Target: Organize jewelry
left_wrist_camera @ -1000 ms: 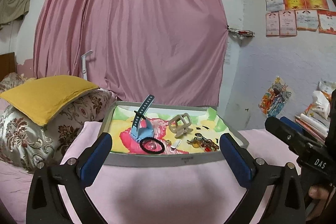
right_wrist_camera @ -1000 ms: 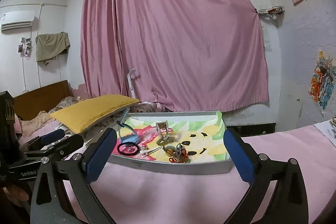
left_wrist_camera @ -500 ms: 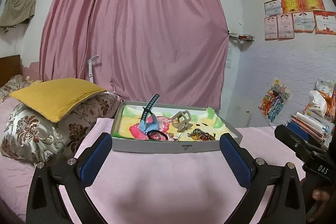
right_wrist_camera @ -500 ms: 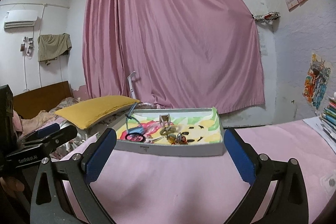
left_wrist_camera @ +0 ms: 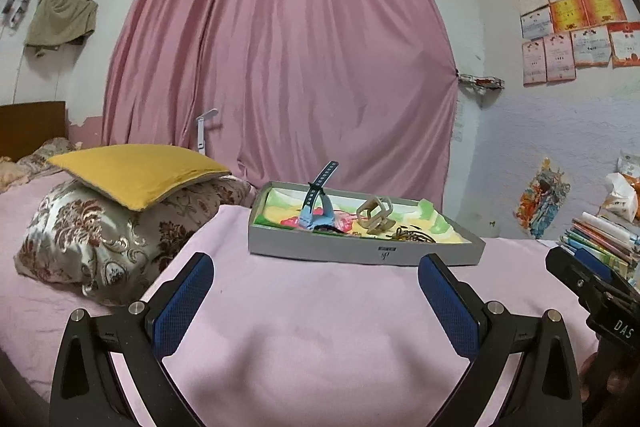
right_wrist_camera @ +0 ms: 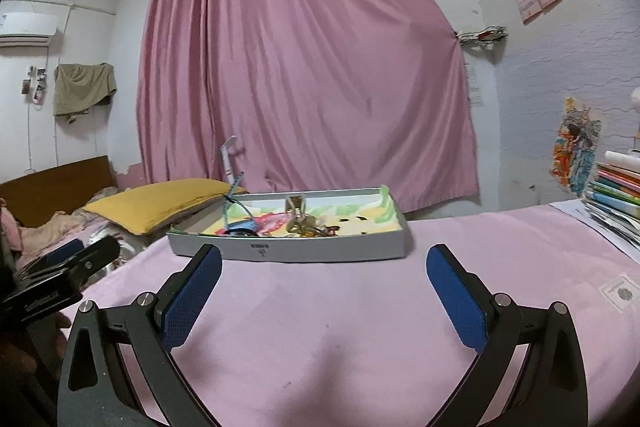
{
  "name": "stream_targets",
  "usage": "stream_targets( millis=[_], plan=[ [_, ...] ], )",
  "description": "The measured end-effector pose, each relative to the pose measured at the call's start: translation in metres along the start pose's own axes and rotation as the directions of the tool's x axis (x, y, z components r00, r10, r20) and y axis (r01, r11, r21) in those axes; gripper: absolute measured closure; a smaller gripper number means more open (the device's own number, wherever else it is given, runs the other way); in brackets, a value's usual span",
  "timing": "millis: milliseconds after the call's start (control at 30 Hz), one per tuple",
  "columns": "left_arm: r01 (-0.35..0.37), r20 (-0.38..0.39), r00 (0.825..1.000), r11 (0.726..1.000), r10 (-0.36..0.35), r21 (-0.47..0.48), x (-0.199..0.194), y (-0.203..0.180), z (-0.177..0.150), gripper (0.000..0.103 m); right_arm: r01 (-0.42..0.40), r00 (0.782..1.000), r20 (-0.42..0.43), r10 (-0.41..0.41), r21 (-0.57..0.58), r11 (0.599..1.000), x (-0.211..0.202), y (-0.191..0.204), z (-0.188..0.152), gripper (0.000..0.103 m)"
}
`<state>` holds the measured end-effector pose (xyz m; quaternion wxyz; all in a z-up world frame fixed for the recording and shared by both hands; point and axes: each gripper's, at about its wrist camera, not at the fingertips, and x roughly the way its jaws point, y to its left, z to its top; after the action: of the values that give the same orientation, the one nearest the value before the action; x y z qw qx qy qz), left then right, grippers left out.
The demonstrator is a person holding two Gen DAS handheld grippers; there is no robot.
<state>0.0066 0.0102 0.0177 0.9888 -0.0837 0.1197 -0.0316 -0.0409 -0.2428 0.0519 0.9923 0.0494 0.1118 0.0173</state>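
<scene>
A grey tray (left_wrist_camera: 360,253) on the pink bedspread (left_wrist_camera: 320,327) holds a blue watch (left_wrist_camera: 318,213), a beige hair clip (left_wrist_camera: 374,217) and tangled trinkets (right_wrist_camera: 320,229). Both the left gripper (left_wrist_camera: 316,277) and right gripper (right_wrist_camera: 324,267) hover short of it, fingers spread apart and empty. Only the left view shows the patterned pillow (left_wrist_camera: 92,239) under the yellow cushion (left_wrist_camera: 136,173); only the right shows the air conditioner (right_wrist_camera: 28,35).

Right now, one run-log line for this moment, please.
left gripper: open, empty | right gripper: open, empty | tray: on bed, untouched | watch, hair claw: in tray
</scene>
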Motion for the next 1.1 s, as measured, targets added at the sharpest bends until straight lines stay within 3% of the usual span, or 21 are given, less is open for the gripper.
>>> stream_targets(
  millis=[267, 533, 1100],
  plan=[
    [-0.009, -0.023, 1.000, 0.999, 0.008, -0.032, 0.007, 0.007, -0.011, 0.000, 0.040, 0.999, -0.007, -0.041, -0.023, 0.999, 0.005, 0.002, -0.005, 0.002],
    [0.009, -0.025, 1.000, 0.999, -0.011, -0.043, 0.009, 0.007, -0.013, 0.000, 0.015, 0.998, -0.058, -0.017, -0.028, 0.999, 0.015, 0.004, -0.007, 0.002],
    [0.003, -0.042, 0.999, 0.999, -0.005, -0.044, 0.010, 0.005, -0.013, 0.000, 0.009, 0.998, -0.058, -0.010, -0.010, 1.000, 0.016, 0.004, -0.007, 0.002]
  ],
)
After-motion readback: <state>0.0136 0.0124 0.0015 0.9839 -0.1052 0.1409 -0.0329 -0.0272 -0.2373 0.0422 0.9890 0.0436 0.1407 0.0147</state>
